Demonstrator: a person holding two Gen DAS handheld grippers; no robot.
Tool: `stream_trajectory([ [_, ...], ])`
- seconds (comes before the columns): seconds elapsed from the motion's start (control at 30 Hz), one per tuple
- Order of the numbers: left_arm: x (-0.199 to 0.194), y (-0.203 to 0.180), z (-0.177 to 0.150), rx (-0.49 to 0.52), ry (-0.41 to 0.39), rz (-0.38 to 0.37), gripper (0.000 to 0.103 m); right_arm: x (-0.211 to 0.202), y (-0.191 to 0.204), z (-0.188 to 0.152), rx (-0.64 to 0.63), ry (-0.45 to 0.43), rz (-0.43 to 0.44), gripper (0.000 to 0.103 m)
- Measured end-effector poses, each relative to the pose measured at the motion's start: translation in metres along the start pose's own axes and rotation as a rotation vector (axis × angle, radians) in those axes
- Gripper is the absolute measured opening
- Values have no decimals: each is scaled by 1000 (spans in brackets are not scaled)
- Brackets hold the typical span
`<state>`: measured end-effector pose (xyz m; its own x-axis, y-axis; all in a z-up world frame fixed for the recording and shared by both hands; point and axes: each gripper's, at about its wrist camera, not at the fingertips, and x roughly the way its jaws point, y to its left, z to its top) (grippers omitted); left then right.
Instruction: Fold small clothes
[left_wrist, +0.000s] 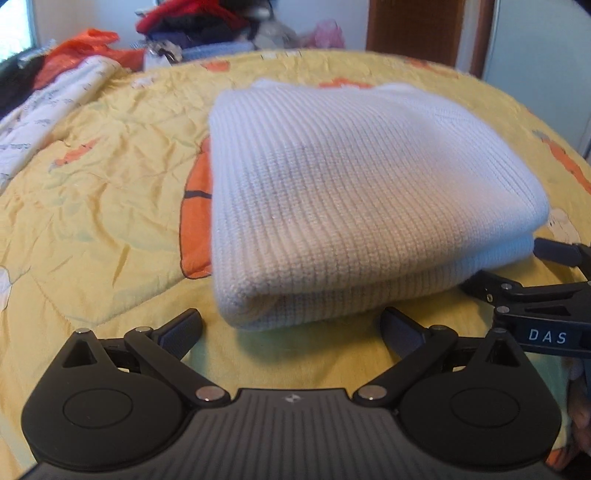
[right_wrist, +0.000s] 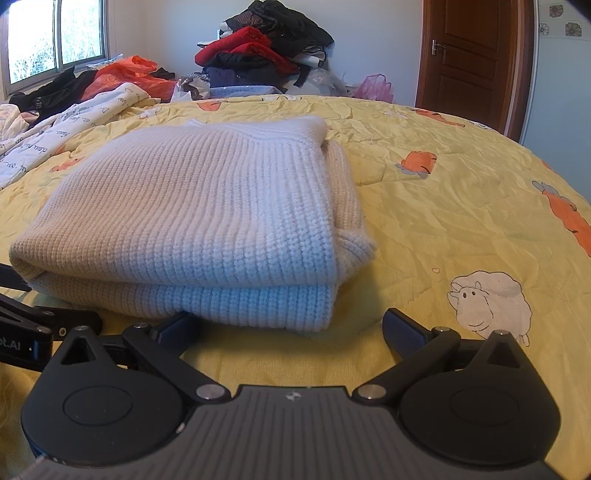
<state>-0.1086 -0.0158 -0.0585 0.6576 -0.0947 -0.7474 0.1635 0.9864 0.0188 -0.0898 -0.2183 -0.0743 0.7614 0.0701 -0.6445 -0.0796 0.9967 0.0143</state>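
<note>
A white knit sweater (left_wrist: 351, 192) (right_wrist: 207, 221) lies folded into a thick rectangle on the yellow bedspread (left_wrist: 103, 206) (right_wrist: 443, 229). My left gripper (left_wrist: 291, 332) is open, low over the bedspread just short of the sweater's near folded edge, with nothing between its fingers. My right gripper (right_wrist: 291, 328) is also open and empty, at the sweater's near right corner, its left fingertip (right_wrist: 183, 323) close against the knit. In the left wrist view the right gripper (left_wrist: 517, 267) shows at the sweater's right side. The left gripper's body (right_wrist: 37, 325) shows at the left edge of the right wrist view.
A pile of red and dark clothes (right_wrist: 266, 48) stands beyond the bed's far edge. An orange plastic bag (right_wrist: 129, 74) and a white printed quilt (right_wrist: 48, 140) lie at the back left. A brown door (right_wrist: 472, 55) is at the back right, a window (right_wrist: 55, 37) at the left.
</note>
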Motion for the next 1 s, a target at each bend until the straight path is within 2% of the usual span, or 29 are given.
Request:
stream_trajectory([
  [0.1, -5, -2, -14, -4, -97, 11, 103, 0, 0, 0, 1, 0, 0, 103],
  [0.3, -7, -5, -22, -4, -170, 18, 103, -2, 1, 0, 5, -5, 3, 103],
  [1.0, -5, -6, -24, -20, -191, 35, 103, -2, 4, 0, 3, -7, 4, 103],
])
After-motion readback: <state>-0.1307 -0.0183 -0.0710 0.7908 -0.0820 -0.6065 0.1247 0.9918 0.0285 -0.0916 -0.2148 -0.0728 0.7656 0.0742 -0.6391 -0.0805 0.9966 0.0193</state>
